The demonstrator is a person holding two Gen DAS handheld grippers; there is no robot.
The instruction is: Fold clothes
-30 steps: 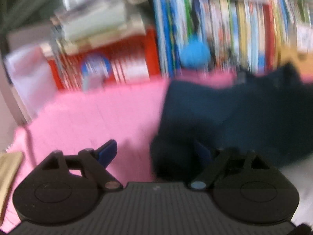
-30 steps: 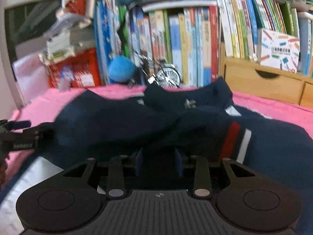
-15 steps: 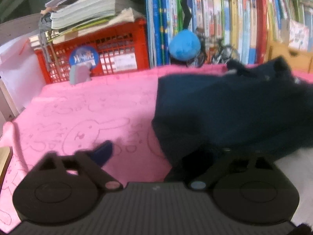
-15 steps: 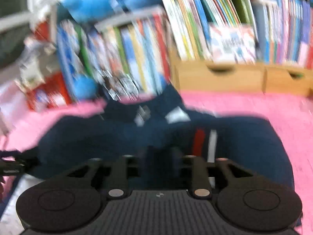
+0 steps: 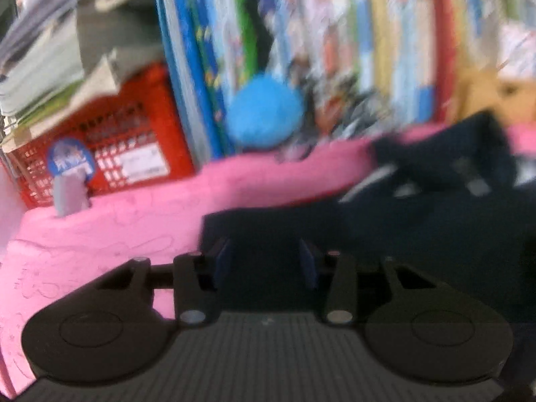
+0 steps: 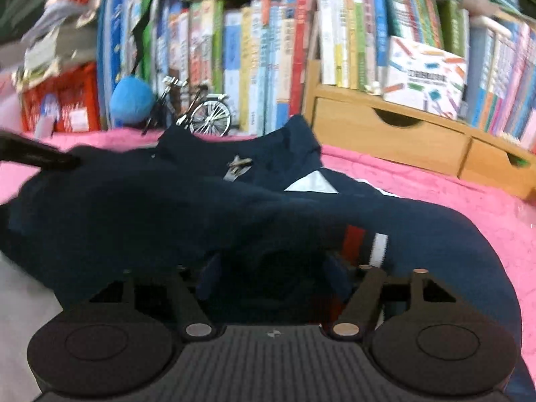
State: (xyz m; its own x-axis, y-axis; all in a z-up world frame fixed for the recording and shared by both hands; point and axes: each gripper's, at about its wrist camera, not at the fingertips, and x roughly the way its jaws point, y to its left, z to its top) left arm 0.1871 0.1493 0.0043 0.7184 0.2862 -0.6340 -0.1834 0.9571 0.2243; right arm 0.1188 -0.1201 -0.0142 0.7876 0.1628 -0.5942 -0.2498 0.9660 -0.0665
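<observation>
A dark navy jacket (image 6: 150, 211) with a red and white cuff stripe (image 6: 365, 246) lies bunched on the pink blanket (image 6: 435, 181). My right gripper (image 6: 272, 276) sits low over the striped sleeve. Its jaws are opening, and cloth lies loose between the blue pads (image 6: 208, 276). In the blurred left wrist view my left gripper (image 5: 264, 263) is over the jacket's (image 5: 402, 234) left edge. Its jaws are closing with dark cloth in the gap, and the pads (image 5: 221, 263) stand apart. One black finger (image 6: 50, 159) of the left gripper reaches in from the left of the right wrist view.
A red crate (image 5: 110, 140) stacked with papers, a blue plush ball (image 5: 264, 114) and a row of books (image 6: 254, 57) line the back. A model bicycle (image 6: 201, 114) stands behind the jacket. Wooden drawers (image 6: 392, 140) are at the back right, and a white surface (image 6: 23, 298) is at the front left.
My left gripper slid right over the jacket's edge and its jaws narrowed. My right gripper's jaws spread apart off the sleeve cloth and it dropped slightly.
</observation>
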